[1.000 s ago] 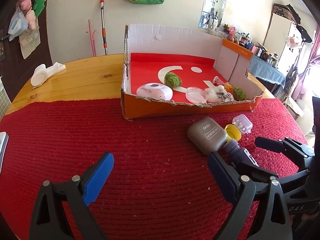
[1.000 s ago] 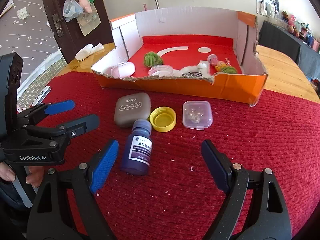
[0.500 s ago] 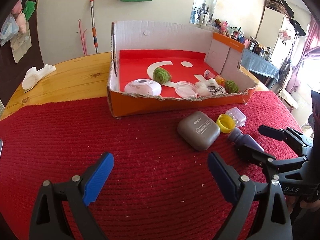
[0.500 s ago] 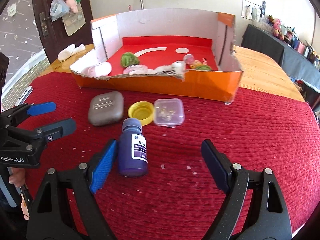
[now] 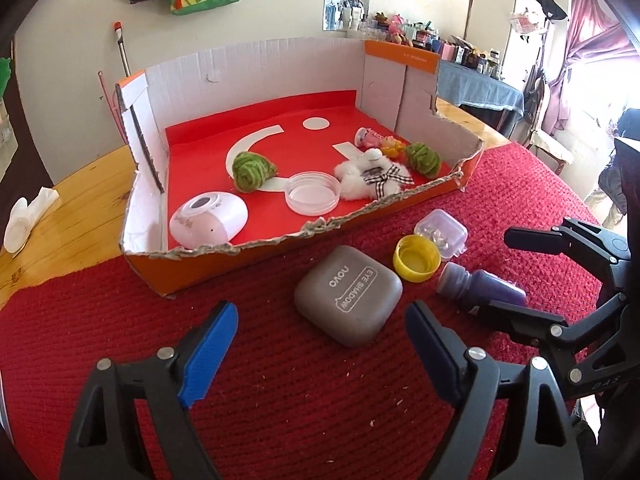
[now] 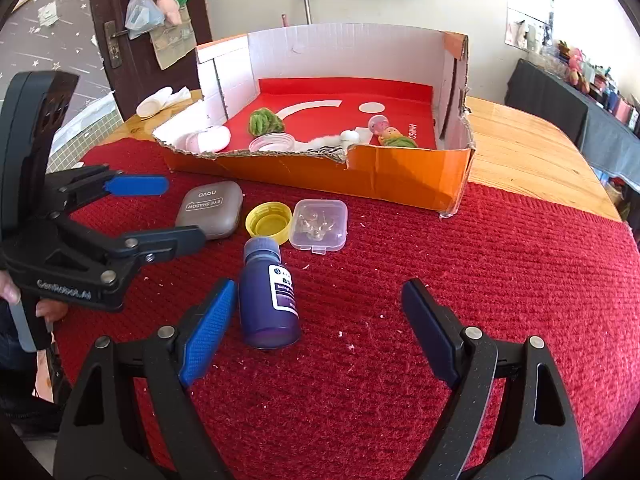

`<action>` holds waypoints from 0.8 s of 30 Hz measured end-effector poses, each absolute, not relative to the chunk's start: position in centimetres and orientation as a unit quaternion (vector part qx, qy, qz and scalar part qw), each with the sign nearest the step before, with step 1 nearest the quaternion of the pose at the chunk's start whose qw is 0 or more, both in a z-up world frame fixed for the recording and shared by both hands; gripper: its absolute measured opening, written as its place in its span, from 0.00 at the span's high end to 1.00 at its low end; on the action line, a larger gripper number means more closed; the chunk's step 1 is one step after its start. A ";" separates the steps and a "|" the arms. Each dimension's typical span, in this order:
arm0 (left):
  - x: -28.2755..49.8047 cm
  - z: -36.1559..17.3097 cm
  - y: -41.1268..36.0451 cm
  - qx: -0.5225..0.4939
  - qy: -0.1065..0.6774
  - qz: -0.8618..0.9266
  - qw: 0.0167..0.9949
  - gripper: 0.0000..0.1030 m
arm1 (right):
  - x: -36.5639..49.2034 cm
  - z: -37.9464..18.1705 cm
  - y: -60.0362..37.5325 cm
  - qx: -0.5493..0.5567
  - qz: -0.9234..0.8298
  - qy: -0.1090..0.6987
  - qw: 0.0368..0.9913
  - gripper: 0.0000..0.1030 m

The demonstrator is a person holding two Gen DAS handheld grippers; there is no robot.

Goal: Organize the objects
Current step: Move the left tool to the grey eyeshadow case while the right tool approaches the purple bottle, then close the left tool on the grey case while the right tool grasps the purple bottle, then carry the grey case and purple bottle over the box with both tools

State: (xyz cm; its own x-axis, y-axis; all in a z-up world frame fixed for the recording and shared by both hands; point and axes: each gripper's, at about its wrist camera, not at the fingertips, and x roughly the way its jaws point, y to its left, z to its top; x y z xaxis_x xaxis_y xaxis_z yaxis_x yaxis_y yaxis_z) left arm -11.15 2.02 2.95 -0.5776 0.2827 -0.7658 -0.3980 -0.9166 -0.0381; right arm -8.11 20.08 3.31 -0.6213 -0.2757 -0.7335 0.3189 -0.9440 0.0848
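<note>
A grey eye-shadow case (image 5: 347,295) (image 6: 210,209), a yellow cap (image 5: 416,258) (image 6: 269,223), a clear small box (image 5: 441,233) (image 6: 319,225) and a purple bottle (image 6: 269,292) (image 5: 478,286) lying on its side rest on the red mat in front of the orange cardboard box (image 5: 248,262) (image 6: 400,176). My left gripper (image 5: 316,350) is open, with the case just ahead of its right finger. My right gripper (image 6: 316,328) is open, with the bottle beside its left finger.
The box holds a pink round device (image 5: 208,220), green yarn balls (image 5: 252,170), a clear lid (image 5: 312,193), a white fluffy toy (image 5: 370,176) and small toys. A white cloth (image 5: 24,216) lies on the wooden table at the left. The red mat (image 6: 500,264) extends to the right.
My left gripper has moved forward and right toward the grey case and the box. My right gripper has shifted closer to the bottle. Both stayed open.
</note>
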 end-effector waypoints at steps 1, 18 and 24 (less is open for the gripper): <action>-11.3 2.9 2.1 -0.419 0.071 0.884 0.195 0.20 | -8.1 3.3 20.0 0.403 -0.899 0.028 0.167 0.18; -11.4 2.6 2.9 -0.413 0.067 0.877 0.237 0.42 | -7.7 2.9 17.7 0.400 -0.894 0.071 0.189 0.74; -10.2 4.4 2.3 -0.393 0.056 0.885 0.243 0.42 | -7.0 4.9 18.1 0.379 -0.903 0.065 0.190 0.74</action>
